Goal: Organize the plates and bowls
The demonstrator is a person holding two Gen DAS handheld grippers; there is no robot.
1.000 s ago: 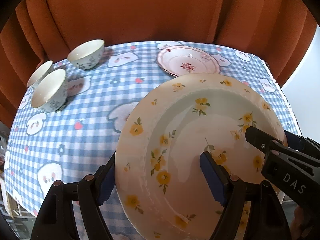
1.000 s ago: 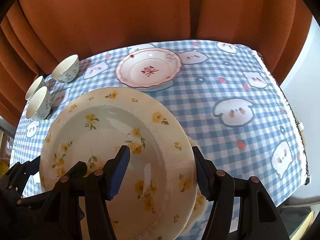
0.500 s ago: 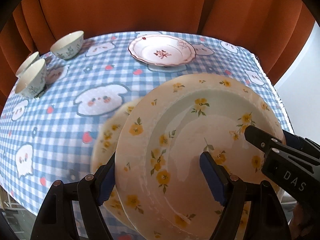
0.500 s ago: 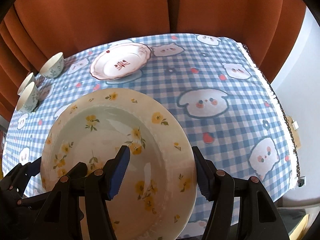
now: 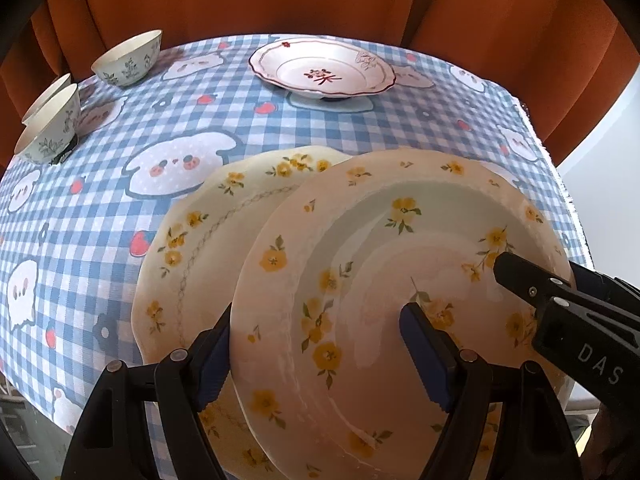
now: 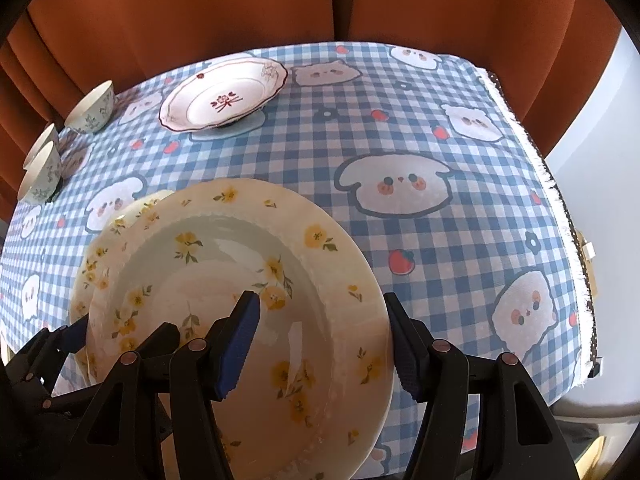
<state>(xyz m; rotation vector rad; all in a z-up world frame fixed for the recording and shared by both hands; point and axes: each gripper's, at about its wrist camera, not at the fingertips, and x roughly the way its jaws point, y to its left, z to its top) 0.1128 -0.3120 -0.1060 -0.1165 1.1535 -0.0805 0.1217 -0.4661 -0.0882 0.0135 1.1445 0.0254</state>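
A deep cream plate with yellow flowers [image 5: 384, 264] [image 6: 224, 272] hangs tilted over the checked tablecloth. My left gripper [image 5: 316, 320] is shut on its left rim, one blue pad under the edge and one inside the well. On its right rim my right gripper [image 6: 320, 300] is shut in the same way. Under the plate and partly hidden by it, a flatter yellow-flowered plate [image 5: 208, 240] [image 6: 120, 216] lies on the cloth. Whether the two plates touch I cannot tell.
A white plate with a red rim [image 5: 322, 70] [image 6: 224, 98] sits at the back. Three small patterned bowls [image 5: 128, 58] [image 5: 50, 128] stand at the far left, two close together. The table's fringed right edge [image 6: 560, 200] is near. Orange curtains [image 6: 240, 8] hang behind.
Both grippers carried the deep plate across the table and lower. The flatter flowered plate has come into view beneath it. Both grips are unchanged.
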